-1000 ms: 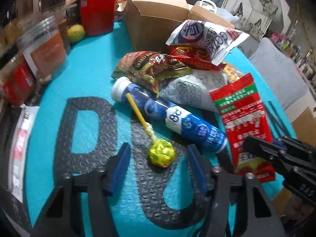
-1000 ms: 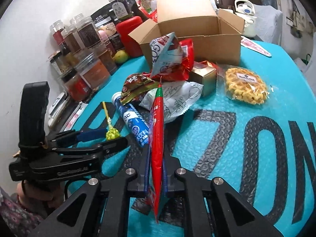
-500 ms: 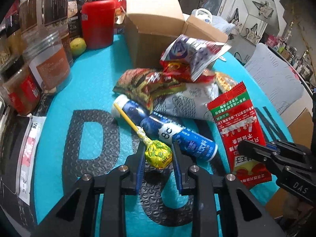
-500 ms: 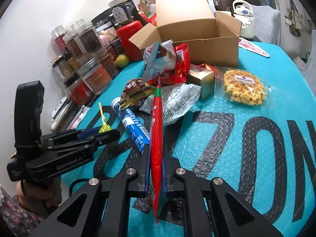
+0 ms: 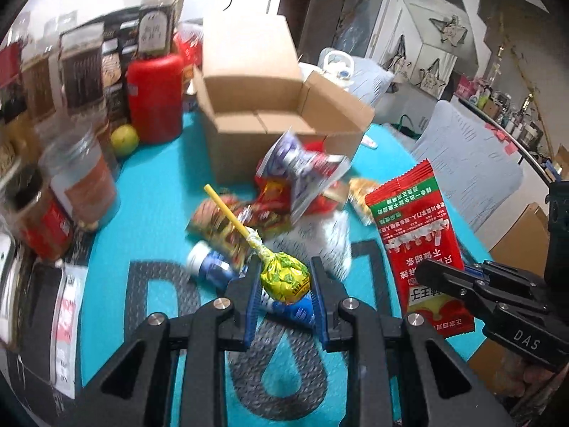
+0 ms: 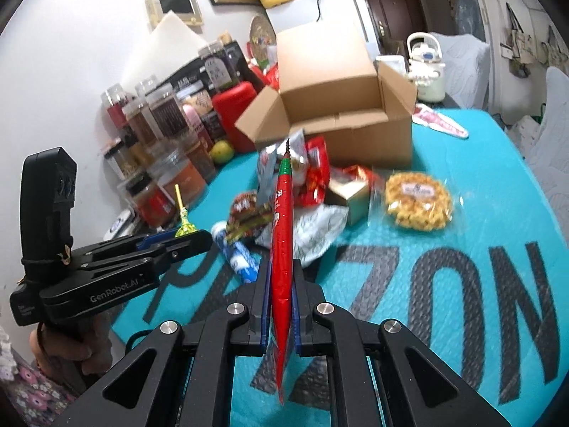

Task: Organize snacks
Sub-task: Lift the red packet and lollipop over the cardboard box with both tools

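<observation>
Left claw (image 5: pixel 283 286) clamps lollipop (image 5: pixel 284 282); right claw (image 6: pixel 281 306) clamps red packet (image 6: pixel 282 249); waffle pack (image 6: pixel 419 205) right-view only.

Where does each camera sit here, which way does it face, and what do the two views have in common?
Left wrist: on the left gripper, looking along its fingers across the teal mat toward the cardboard box; its jaws clamp a lollipop; the right gripper shows at right.
Right wrist: on the right gripper, facing the same box; its jaws pinch a red packet edge-on; the left gripper and the person's hand show at left.
Shared: box, snack pile, red canister, both held items.
</observation>
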Demonstrator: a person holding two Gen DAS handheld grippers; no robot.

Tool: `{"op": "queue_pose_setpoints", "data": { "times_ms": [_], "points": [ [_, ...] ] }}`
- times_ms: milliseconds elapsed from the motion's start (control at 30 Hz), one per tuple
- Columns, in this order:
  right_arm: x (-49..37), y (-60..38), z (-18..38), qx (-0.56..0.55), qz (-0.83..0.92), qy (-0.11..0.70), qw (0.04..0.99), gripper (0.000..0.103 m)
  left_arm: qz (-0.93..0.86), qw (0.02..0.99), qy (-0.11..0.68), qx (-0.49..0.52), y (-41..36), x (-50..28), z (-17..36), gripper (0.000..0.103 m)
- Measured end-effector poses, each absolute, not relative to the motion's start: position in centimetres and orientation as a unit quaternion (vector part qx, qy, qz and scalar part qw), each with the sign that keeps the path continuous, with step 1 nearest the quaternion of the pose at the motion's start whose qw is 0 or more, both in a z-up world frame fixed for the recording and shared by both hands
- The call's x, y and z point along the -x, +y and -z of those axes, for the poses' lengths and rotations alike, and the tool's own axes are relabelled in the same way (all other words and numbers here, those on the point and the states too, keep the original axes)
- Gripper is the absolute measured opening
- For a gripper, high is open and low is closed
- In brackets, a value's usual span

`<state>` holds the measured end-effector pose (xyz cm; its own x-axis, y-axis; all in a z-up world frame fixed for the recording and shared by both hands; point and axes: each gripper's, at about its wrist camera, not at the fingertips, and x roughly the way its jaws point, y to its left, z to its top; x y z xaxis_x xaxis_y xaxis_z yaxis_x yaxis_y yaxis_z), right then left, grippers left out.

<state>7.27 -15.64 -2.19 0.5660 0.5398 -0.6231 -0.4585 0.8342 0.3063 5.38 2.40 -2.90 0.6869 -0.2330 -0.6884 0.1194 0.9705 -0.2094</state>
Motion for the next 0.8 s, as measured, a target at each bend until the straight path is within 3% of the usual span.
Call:
{"op": "queue_pose_setpoints", "data": {
  "times_ms": [800],
  "points": [
    [-17.2,-16.8,-6.3,-0.020,-0.279,0.272,0.921,0.010,0.146,0.943,0.295,0.041,-0.3,-15.6,-5.2,0.025]
  ]
}}
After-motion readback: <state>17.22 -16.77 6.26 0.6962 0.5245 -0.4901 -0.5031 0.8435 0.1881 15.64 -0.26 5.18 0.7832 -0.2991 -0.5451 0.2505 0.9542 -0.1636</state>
